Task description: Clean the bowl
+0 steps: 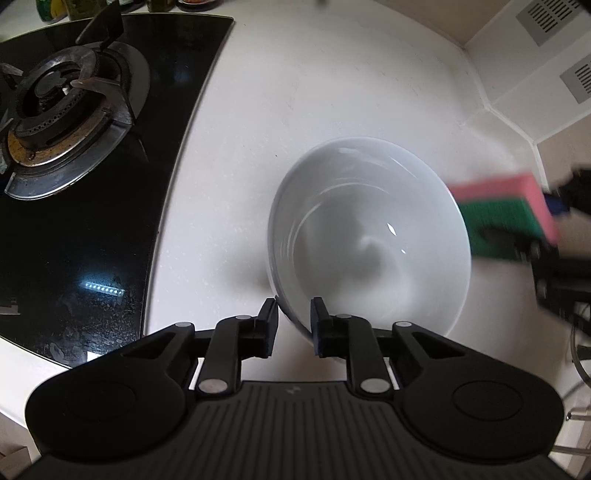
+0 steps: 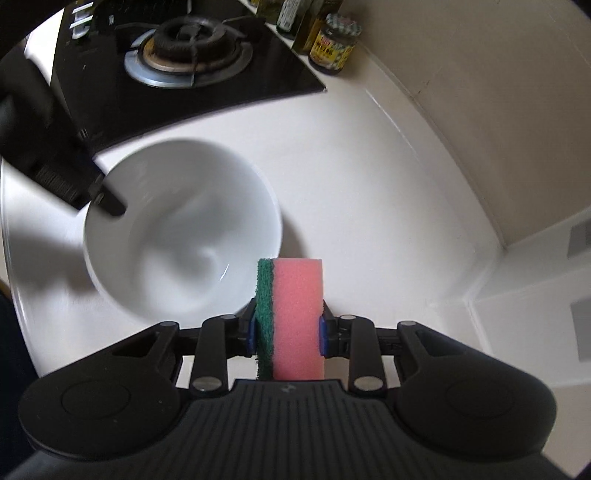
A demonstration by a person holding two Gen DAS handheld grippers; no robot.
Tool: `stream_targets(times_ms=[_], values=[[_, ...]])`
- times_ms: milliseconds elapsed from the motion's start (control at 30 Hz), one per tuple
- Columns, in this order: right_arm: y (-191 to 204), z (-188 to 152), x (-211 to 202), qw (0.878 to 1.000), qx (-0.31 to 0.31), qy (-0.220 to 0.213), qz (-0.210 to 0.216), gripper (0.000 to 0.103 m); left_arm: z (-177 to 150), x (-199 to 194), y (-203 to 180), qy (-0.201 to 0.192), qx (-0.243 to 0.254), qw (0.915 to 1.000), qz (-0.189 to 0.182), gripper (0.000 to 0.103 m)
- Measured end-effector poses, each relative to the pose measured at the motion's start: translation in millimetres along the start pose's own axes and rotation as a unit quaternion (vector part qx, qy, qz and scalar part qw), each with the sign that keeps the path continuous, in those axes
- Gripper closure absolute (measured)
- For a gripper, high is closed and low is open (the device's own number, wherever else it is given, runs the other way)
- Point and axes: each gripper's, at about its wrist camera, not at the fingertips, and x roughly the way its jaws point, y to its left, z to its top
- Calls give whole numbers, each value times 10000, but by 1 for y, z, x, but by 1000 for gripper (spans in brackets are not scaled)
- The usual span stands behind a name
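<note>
The left hand-held gripper (image 1: 293, 325) fills the bottom of the left wrist view, its jaws straddling the near rim of the white bowl (image 1: 369, 236): one finger (image 1: 267, 325) is outside the wall, the other inside. A gap shows beside the outer pad, and whether the pads press on the rim cannot be told.

The right hand-held gripper (image 2: 286, 332) is clamped on a sponge (image 2: 295, 317), pink foam with a green scouring layer on its left face, standing on end between the blue pads at the lower centre of the right wrist view. The sponge is just right of the bowl (image 2: 177, 229), outside its rim.

The bowl sits on a white desk (image 1: 314, 92), right of centre in the left view and left of centre in the right. A black glass hob (image 1: 110, 203) with a gas burner (image 1: 55, 103) takes the left of the left view. Beige walls close off the desk in the upper right of both views.

In the left view the sponge (image 1: 506, 214) and the gripper holding it are blurred at the right edge, and bottles at the top are cut off. The bowl's inside is smeared with blur in both views.

Only the right view shows a labelled jar (image 2: 334, 44) with a checked lid beside bottles behind the hob. Only the left view shows wall vents (image 1: 546, 18) at upper right.
</note>
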Motion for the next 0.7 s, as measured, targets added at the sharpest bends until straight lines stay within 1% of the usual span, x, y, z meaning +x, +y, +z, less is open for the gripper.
stream_targets(times_ms=[100, 133, 200, 267, 300, 333, 367, 467, 567, 633, 700], values=[[19, -22, -16, 9994, 193, 32, 278, 78, 2, 6, -3, -67, 17, 9998, 195, 86], [25, -27, -21, 9987, 262, 3, 446, 78, 2, 8, -5, -85, 49, 9996, 249, 86], [39, -36, -35, 9946, 366, -176, 954, 78, 3, 10, -8, -107, 118, 9993, 332, 86], [44, -34, -46, 9933, 390, -299, 1043, 78, 2, 12, -11, -156, 199, 9989, 405, 86], [44, -33, -51, 9930, 394, -359, 1056, 78, 1, 12, -12, -173, 212, 9988, 410, 86], [40, -30, -57, 9937, 379, -410, 969, 78, 1, 13, -11, -192, 223, 9987, 406, 86], [33, -27, -62, 9948, 343, -458, 837, 78, 0, 13, -11, -214, 221, 9987, 408, 85], [21, -12, -66, 9978, -47, -606, 270, 78, -2, 11, -9, -295, 197, 9983, 466, 85], [14, 13, -71, 9950, -240, -917, 321, 78, -1, 10, -7, -321, 233, 9983, 435, 85], [16, 28, -72, 9906, -513, -1206, 381, 78, 0, 13, -8, -335, 264, 9981, 442, 85], [18, 40, -62, 9875, -709, -1314, 513, 77, 0, 14, -9, -351, 288, 9979, 464, 85]])
